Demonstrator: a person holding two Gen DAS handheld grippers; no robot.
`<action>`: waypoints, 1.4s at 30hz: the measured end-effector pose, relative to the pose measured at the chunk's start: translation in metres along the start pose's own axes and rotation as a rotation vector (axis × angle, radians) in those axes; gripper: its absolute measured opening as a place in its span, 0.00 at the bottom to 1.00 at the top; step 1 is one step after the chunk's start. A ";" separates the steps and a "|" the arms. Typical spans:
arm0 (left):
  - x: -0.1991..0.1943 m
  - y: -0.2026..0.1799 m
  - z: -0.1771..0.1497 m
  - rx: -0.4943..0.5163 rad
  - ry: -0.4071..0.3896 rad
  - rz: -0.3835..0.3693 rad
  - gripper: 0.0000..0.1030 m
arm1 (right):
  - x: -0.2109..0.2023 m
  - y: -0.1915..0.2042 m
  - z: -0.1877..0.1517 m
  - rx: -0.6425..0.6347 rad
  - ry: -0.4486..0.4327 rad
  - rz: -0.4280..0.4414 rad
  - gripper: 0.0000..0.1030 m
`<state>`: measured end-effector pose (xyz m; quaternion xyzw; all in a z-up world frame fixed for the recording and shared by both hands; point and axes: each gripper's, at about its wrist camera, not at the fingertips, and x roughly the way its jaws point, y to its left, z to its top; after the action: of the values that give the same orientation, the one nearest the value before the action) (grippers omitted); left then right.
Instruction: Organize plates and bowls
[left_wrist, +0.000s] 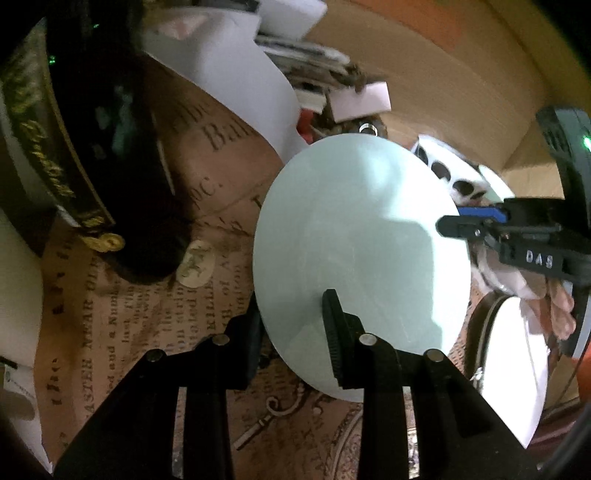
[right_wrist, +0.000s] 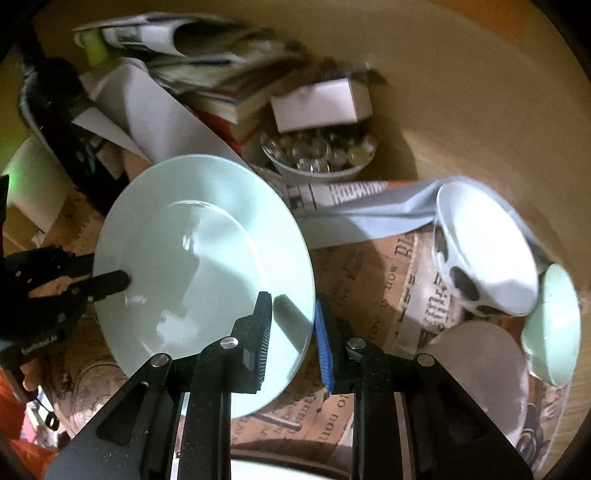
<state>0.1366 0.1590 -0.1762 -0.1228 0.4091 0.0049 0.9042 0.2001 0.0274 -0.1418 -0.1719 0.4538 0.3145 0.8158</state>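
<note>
One round, glossy pale-green plate (right_wrist: 207, 258) between ribbed black fingers (right_wrist: 262, 339).

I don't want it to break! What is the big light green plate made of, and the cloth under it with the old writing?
The plate looks like glazed ceramic or maybe glass: smooth, shiny, with bright reflections. Both grippers pinch its rim. The printed cloth looks like matte fabric or paper, lying in soft wrinkles; I can't tell which.

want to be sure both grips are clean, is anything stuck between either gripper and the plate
Nothing visible. The left gripper and the right gripper each clamp the rim of the pale green plate directly, on opposite edges, with no cloth or paper caught under the fingers.
</note>
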 end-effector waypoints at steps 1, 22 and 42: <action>-0.004 0.001 -0.001 -0.006 -0.008 -0.003 0.30 | -0.004 0.002 0.000 -0.004 -0.011 -0.003 0.20; -0.109 -0.037 -0.028 0.058 -0.244 -0.064 0.30 | -0.104 -0.005 -0.054 0.064 -0.211 0.027 0.20; -0.112 -0.098 -0.068 0.113 -0.216 -0.120 0.30 | -0.123 -0.033 -0.137 0.187 -0.200 0.019 0.20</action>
<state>0.0225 0.0589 -0.1150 -0.0946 0.3011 -0.0594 0.9470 0.0872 -0.1184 -0.1102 -0.0587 0.3990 0.2942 0.8665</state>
